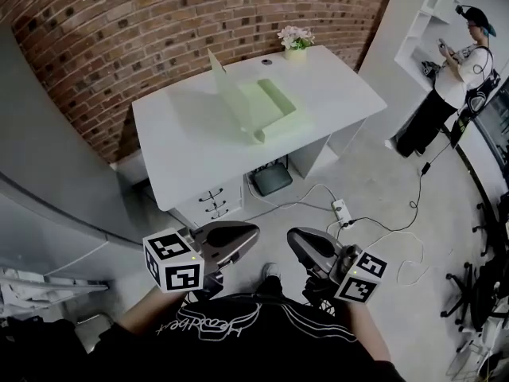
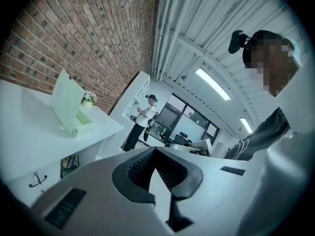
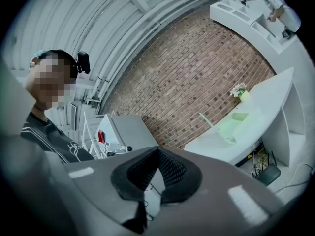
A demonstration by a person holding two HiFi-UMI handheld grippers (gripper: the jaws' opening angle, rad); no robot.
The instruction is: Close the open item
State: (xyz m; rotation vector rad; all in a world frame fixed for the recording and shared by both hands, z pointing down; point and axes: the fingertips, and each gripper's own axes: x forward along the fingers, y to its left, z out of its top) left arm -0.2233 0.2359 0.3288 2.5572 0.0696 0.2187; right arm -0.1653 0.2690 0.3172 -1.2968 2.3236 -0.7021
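Observation:
A pale green laptop-like case (image 1: 258, 106) lies open on the white desk (image 1: 183, 146), its lid (image 1: 221, 79) standing up toward the brick wall. It also shows far off as the green case (image 2: 67, 104) in the left gripper view and the green case (image 3: 230, 125) in the right gripper view. My left gripper (image 1: 235, 239) and right gripper (image 1: 307, 249) are held close to my body, well short of the desk. The jaws of the left gripper (image 2: 156, 149) and the right gripper (image 3: 158, 150) meet at their tips with nothing between them.
A small flower pot (image 1: 295, 42) stands at the desk's far edge. Under the desk are drawers (image 1: 213, 202) and a black box (image 1: 272, 179). A power strip (image 1: 342, 211) and cables lie on the floor. A person (image 1: 449, 78) stands by shelves at right; office chairs (image 1: 477, 289) at far right.

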